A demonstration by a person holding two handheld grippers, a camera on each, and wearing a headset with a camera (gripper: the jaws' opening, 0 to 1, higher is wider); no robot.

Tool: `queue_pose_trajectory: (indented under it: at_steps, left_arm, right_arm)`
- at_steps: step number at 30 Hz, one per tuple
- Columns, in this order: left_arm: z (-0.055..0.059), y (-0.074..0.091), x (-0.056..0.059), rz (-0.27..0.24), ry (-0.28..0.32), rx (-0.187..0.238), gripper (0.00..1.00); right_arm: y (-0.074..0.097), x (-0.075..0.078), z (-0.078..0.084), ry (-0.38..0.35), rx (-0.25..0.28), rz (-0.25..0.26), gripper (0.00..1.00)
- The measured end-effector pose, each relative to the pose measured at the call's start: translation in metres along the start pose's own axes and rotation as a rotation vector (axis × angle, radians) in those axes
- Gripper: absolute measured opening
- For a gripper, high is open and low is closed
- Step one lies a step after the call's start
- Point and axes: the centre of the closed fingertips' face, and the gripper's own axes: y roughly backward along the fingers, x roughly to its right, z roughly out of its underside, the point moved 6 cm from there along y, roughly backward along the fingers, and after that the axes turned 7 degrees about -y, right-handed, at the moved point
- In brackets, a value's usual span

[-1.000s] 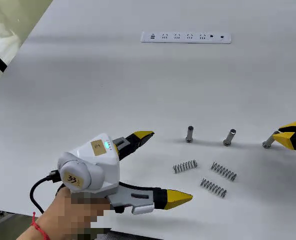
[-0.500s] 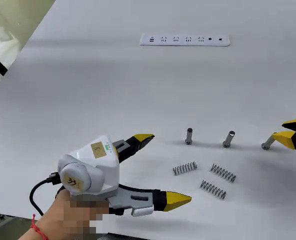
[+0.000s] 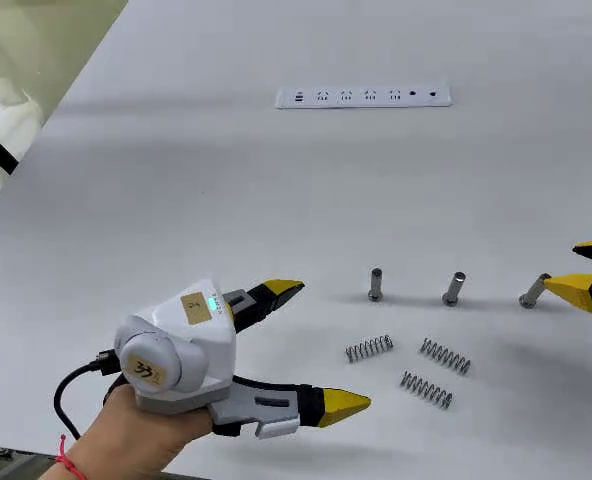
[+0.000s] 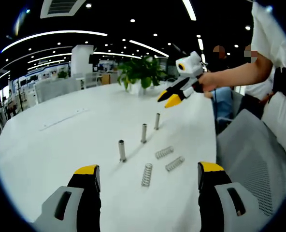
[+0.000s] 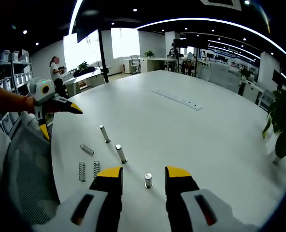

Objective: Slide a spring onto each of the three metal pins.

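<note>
The left tongs (image 3: 319,347) stand wide and empty. The right tongs (image 3: 588,268) stand wide, and the rightmost pin (image 3: 532,291) is upright just ahead of their tips. Three springs (image 3: 369,348) lie loose on the bench (image 3: 176,180) beside the pins.

3 pins (image 3: 454,288) upright in row, springs (image 3: 369,348) flat nrby.

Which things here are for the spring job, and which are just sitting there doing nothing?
For the job:
left pin, middle pin, right pin
left spring, right spring, near spring
left tool, right tool

Just lying about:
power strip
potted plant
</note>
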Motion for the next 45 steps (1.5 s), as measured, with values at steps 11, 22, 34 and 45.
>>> queue_pose_trajectory:
  at_steps: [11, 22, 34, 45]
  left_arm:
    - [-0.003, -0.001, -0.005, 0.025, -0.092, -0.112, 0.75]
    - [0.002, -0.012, -0.006, 0.072, -0.173, -0.274, 0.52]
    - [0.004, -0.03, -0.005, 0.104, -0.207, -0.388, 0.41]
    - [0.012, -0.046, -0.004, 0.127, -0.21, -0.482, 0.32]
  right_arm:
    - [0.012, -0.012, 0.008, 0.012, 0.039, -0.034, 0.49]
    - [0.022, -0.02, 0.024, -0.011, 0.073, -0.059, 0.58]
    - [0.031, -0.029, 0.035, -0.015, 0.106, -0.096, 0.68]
    - [0.035, -0.035, 0.045, 0.022, 0.136, -0.154, 0.8]
